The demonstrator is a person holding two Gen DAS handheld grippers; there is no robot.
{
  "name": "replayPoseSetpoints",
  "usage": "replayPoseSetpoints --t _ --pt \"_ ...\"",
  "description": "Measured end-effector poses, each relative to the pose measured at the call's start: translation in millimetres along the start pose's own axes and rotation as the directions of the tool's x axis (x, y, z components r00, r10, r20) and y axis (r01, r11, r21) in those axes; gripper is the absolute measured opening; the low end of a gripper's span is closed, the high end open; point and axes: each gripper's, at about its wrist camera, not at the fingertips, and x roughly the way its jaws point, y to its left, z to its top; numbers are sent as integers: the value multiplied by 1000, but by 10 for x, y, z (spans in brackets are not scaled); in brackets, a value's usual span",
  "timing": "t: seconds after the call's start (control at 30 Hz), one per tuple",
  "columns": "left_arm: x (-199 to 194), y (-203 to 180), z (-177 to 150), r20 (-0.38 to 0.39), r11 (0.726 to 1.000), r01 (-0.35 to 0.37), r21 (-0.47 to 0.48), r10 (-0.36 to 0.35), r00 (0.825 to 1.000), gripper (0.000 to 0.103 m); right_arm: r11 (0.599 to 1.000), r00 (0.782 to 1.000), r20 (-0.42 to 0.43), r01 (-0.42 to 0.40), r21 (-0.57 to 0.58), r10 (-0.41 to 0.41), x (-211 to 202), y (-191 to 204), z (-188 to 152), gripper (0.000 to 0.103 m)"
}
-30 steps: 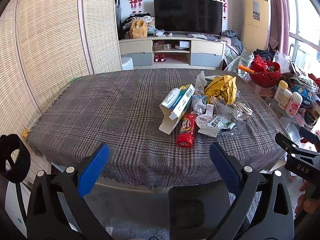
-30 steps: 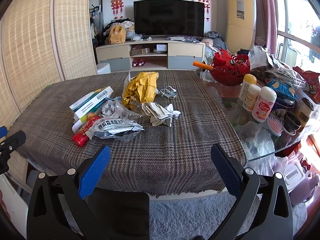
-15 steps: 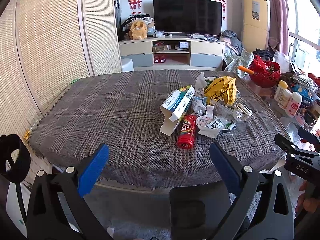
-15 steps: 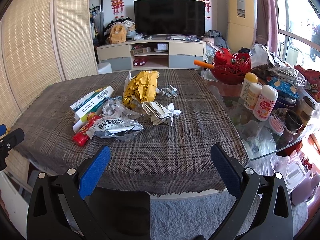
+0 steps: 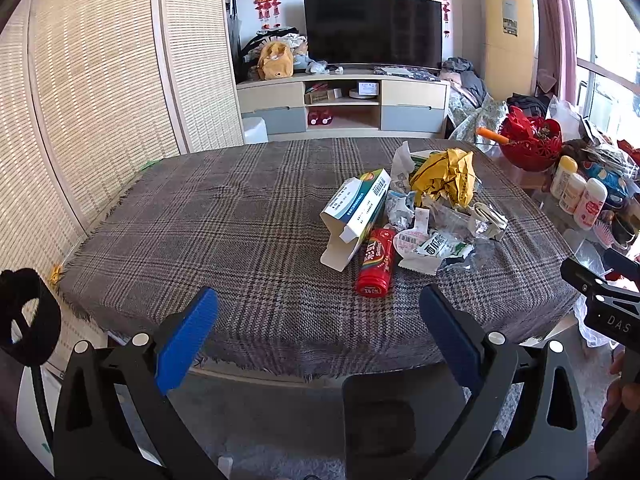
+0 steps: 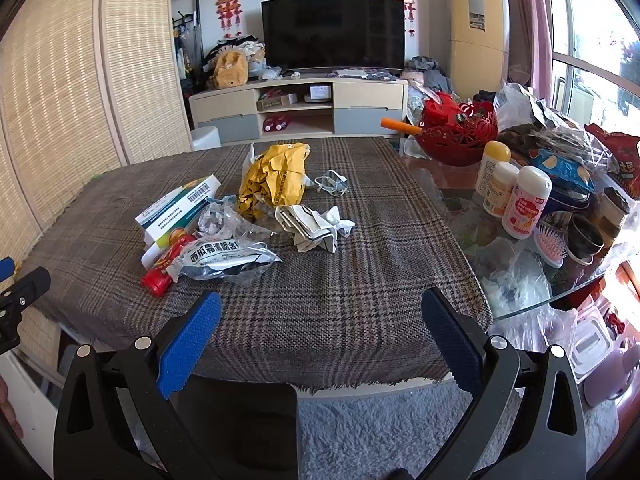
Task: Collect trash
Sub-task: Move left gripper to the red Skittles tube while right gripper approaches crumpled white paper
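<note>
Jaws wide apart and holding nothing on left gripper (image 5: 318,320) and right gripper (image 6: 320,320), both short of the table (image 5: 224,216). Trash right of centre: white box (image 5: 356,210), red tube (image 5: 376,262), yellow paper (image 5: 446,178), crumpled paper (image 6: 314,226).

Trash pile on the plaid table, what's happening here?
A person holds two sets of tongs, the left tongs and the right tongs, both open and empty, at the near edge of the table. Nothing is grasped yet. The trash sits in one cluster on the plaid cloth: an open white medicine box, a red candy tube, a crumpled yellow envelope, a silver foil wrapper and crumpled paper. No bin is in view.
</note>
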Motion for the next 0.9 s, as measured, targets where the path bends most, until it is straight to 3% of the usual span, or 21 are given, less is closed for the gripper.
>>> replayPoseSetpoints --t 0.57,0.9 --pt "284 -42 -100 -55 998 13 66 -9 998 95 1000 997 -77 -21 -11 20 179 -1 -27 100" --pt "573 -101 -129 -129 989 111 96 -98 987 95 997 987 -139 -70 39 74 460 -67 75 100"
